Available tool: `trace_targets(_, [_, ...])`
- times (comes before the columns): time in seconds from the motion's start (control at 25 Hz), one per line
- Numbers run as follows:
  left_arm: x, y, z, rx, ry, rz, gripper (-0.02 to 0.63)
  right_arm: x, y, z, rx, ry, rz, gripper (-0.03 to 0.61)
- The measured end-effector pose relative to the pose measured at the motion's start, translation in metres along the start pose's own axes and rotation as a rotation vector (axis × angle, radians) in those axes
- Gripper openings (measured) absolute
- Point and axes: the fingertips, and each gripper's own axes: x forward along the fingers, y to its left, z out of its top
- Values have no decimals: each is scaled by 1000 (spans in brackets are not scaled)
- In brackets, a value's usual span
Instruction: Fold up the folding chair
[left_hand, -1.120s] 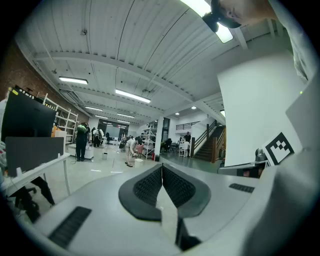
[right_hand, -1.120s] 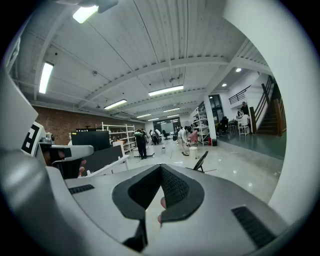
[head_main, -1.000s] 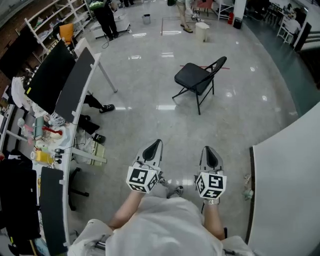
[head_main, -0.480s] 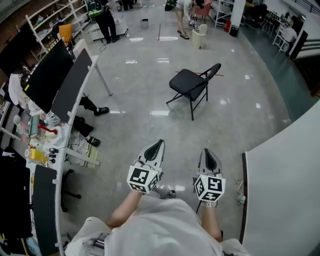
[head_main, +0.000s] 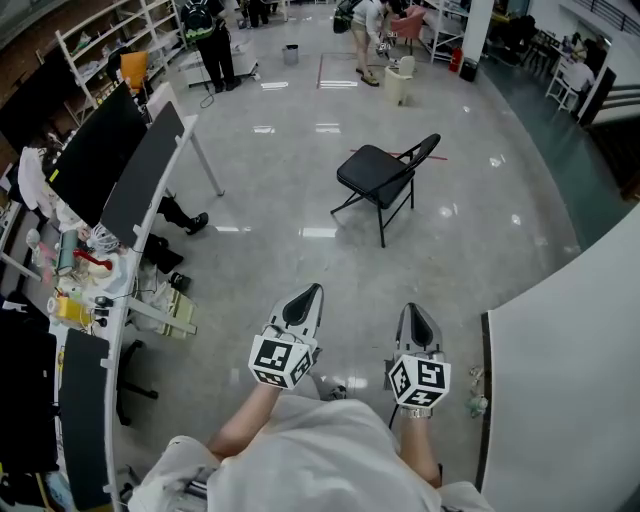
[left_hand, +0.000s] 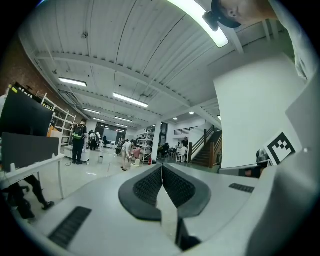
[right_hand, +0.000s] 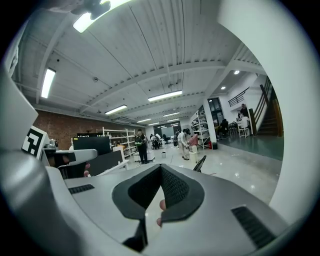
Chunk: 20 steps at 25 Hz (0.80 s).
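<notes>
A black folding chair (head_main: 382, 178) stands unfolded on the shiny grey floor, well ahead of me in the head view; its backrest (right_hand: 200, 163) peeks over the jaws in the right gripper view. My left gripper (head_main: 308, 298) and right gripper (head_main: 417, 316) are held side by side in front of my body, far short of the chair. Both point toward it with jaws pressed together and nothing between them. In the left gripper view the gripper (left_hand: 162, 170) hides the chair.
A long desk (head_main: 150, 170) with dark monitors and clutter runs along the left. A white partition (head_main: 570, 380) stands close on my right. People (head_main: 210, 35) stand at the far end near shelves, with a bin (head_main: 401, 82) beyond the chair.
The view has advanced slightly across the floor; the chair sits a little lower and further left in the head view. Both grippers stay shut, side by side.
</notes>
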Motion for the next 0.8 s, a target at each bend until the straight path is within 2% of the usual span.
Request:
trace_targets(0.44, [42,44,-3,-27,0,-6,12,55,0,0,-19,29,-37,5])
trace_targets(0.8, [105,137,6,-42,10,-29,12,158,32,8,-19,65,-57,5])
